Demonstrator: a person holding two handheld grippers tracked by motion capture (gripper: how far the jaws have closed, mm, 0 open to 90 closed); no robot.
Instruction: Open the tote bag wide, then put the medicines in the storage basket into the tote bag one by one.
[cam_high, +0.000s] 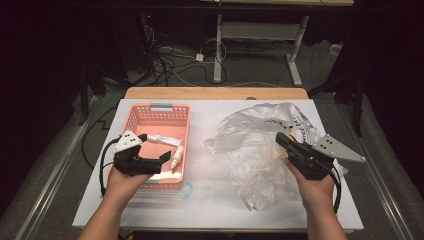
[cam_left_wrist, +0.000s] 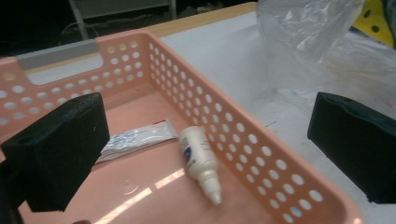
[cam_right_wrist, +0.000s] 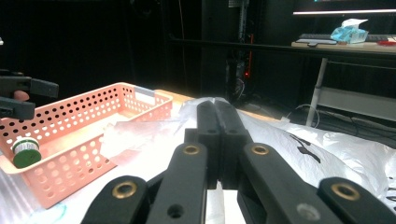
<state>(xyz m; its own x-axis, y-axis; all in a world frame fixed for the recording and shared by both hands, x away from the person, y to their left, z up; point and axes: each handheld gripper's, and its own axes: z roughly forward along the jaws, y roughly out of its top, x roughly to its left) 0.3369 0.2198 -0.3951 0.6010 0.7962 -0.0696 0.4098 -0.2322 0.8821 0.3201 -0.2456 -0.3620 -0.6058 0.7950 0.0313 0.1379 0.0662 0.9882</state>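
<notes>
Plastic bag (cam_high: 260, 150) lies on the table's right half, its edge pinched by the right gripper (cam_high: 281, 140). Left gripper (cam_high: 162, 157), spread wide, hangs over the pink basket (cam_high: 131, 117) at the left edge; it should come down squarely around the small bottle (cam_left_wrist: 200, 156), clear of the wall.

Across the top of the high view I see tangled cables (cam_high: 170, 60) on the floor and a grey desk frame (cam_high: 218, 45). A white sheet (cam_high: 210, 205) covers the wooden table (cam_high: 215, 93) at centre. A small bluish ring (cam_high: 187, 189) lies on it, lower centre.
</notes>
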